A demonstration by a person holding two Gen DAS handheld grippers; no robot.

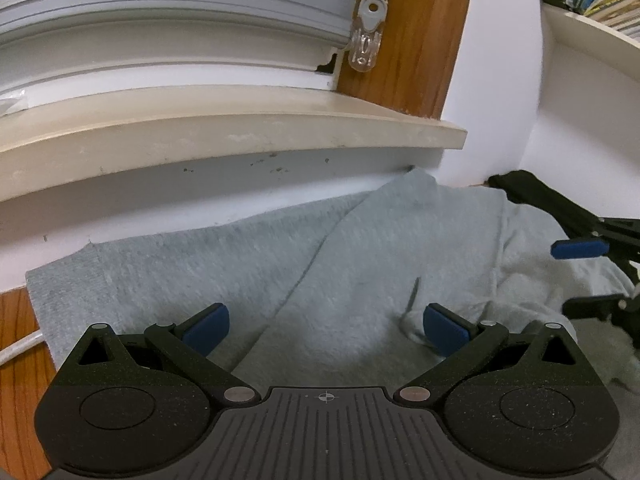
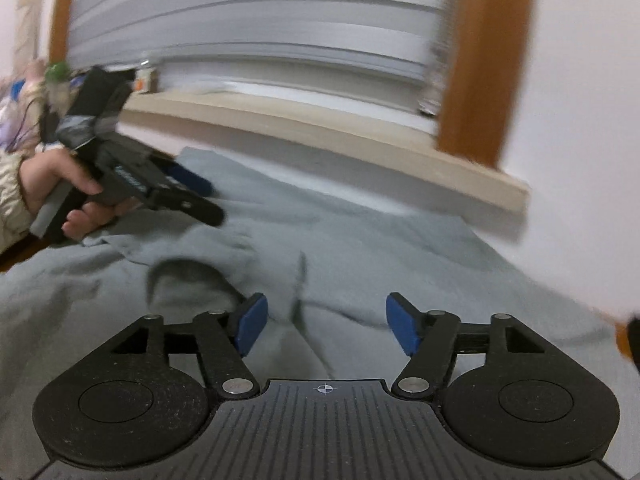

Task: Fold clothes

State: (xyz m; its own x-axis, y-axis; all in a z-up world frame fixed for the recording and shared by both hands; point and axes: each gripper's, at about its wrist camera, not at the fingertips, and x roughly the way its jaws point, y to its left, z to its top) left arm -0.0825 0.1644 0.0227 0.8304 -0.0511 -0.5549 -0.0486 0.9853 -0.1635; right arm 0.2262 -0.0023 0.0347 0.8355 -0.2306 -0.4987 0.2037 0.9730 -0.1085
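A light grey sweatshirt [image 1: 360, 256] lies spread on the wooden table against the wall, one sleeve folded over its body. It also fills the right wrist view [image 2: 360, 248], rumpled at the collar [image 2: 188, 280]. My left gripper [image 1: 326, 328] is open and empty just above the cloth. My right gripper [image 2: 326, 324] is open and empty over the garment's middle. The right gripper also shows at the right edge of the left wrist view [image 1: 592, 272]. The left gripper shows in the right wrist view [image 2: 200, 196], held in a hand.
A beige window sill [image 1: 240, 132] juts out above the garment, with a blind and its cord weight [image 1: 366, 40]. A white shelf with books [image 1: 600, 4] stands at the right. A white cable [image 1: 20, 348] lies on the bare wood at the left.
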